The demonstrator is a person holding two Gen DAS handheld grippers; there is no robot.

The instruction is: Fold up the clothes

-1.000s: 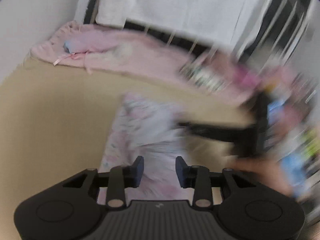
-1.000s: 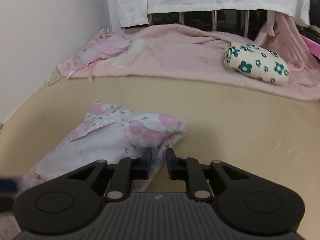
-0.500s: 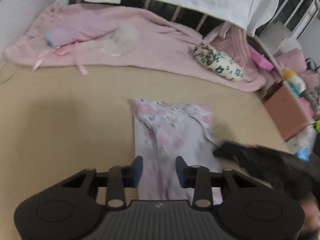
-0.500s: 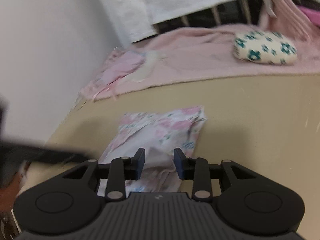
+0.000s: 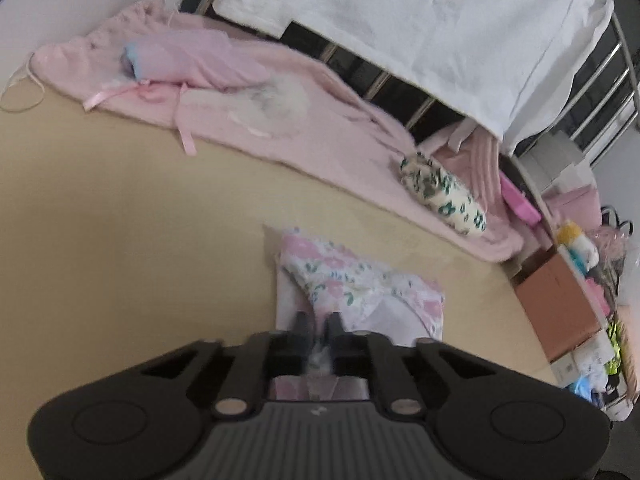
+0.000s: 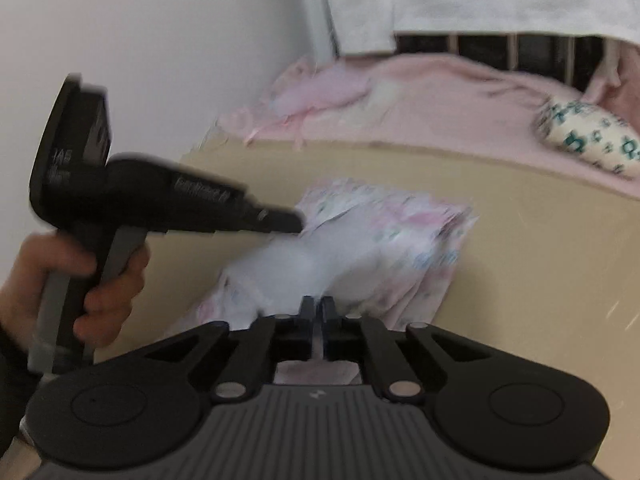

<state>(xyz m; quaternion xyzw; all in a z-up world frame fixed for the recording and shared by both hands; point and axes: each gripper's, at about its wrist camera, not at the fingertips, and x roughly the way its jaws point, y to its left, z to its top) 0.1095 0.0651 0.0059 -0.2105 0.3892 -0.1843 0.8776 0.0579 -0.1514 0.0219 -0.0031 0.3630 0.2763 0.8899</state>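
One floral garment (image 5: 360, 292), one patterned pillow (image 5: 444, 196), two grippers (image 5: 317, 334) (image 6: 317, 312)

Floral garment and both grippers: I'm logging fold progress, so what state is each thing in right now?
Floral garment: partly folded, lying on the tan surface.
Left gripper: jaws just closing, pinching the garment's near edge.
Right gripper: shut on the garment's near edge.
Pink blanket: spread out, rumpled.
Flowered pouch: resting on the blanket.

Black plastic left gripper (image 6: 296, 222) with blurred white lettering, grey handle, possibly dark sleeve.
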